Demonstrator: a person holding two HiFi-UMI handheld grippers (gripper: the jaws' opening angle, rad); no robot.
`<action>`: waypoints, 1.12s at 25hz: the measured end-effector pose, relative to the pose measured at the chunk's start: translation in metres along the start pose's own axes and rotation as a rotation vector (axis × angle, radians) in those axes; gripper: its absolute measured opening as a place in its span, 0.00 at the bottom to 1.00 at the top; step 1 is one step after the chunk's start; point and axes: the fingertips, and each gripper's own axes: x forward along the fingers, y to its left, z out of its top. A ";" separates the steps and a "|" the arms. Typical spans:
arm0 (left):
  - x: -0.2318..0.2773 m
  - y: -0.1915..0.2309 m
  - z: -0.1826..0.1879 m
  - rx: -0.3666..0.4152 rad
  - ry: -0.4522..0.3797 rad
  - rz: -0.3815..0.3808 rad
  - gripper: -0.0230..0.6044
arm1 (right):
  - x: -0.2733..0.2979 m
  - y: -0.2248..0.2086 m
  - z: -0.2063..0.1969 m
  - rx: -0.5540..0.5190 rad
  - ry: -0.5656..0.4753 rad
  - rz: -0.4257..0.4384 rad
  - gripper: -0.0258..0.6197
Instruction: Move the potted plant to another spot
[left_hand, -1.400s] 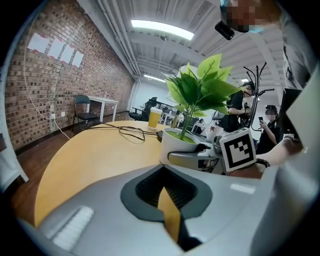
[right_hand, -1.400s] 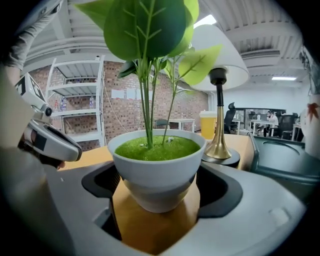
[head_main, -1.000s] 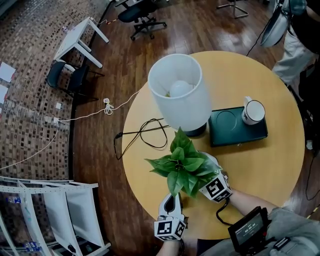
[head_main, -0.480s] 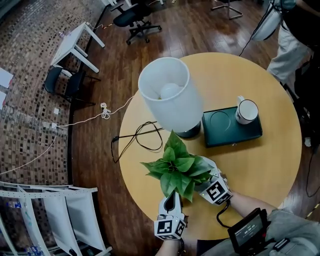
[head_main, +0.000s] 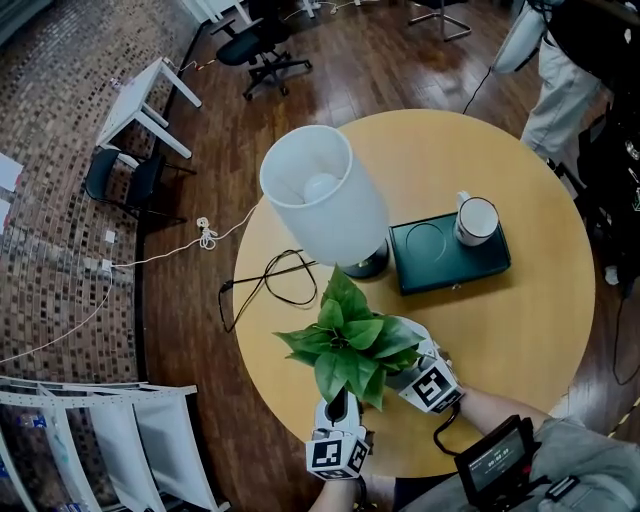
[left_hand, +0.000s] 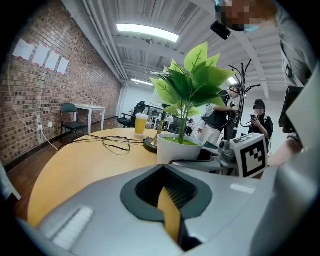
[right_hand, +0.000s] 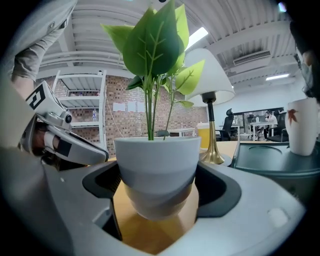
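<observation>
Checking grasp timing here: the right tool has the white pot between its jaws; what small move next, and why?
Probably a small lift of the potted plant with the right tool: its jaws sit against both sides of the pot. Keep it low, since the lamp shade is close to the top leaves.

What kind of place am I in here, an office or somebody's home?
Probably a shared office: swivel chairs standing around, a white desk beside a brick wall, and strip lights overhead.
</observation>
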 end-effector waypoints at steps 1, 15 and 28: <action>0.000 -0.001 0.002 0.003 -0.002 -0.004 0.04 | -0.002 0.000 0.003 -0.002 -0.005 -0.004 0.77; 0.009 -0.074 0.067 0.080 -0.093 -0.139 0.04 | -0.081 -0.042 0.081 -0.056 -0.060 -0.148 0.77; 0.013 -0.173 0.105 0.165 -0.176 -0.345 0.04 | -0.182 -0.074 0.126 -0.066 -0.116 -0.342 0.77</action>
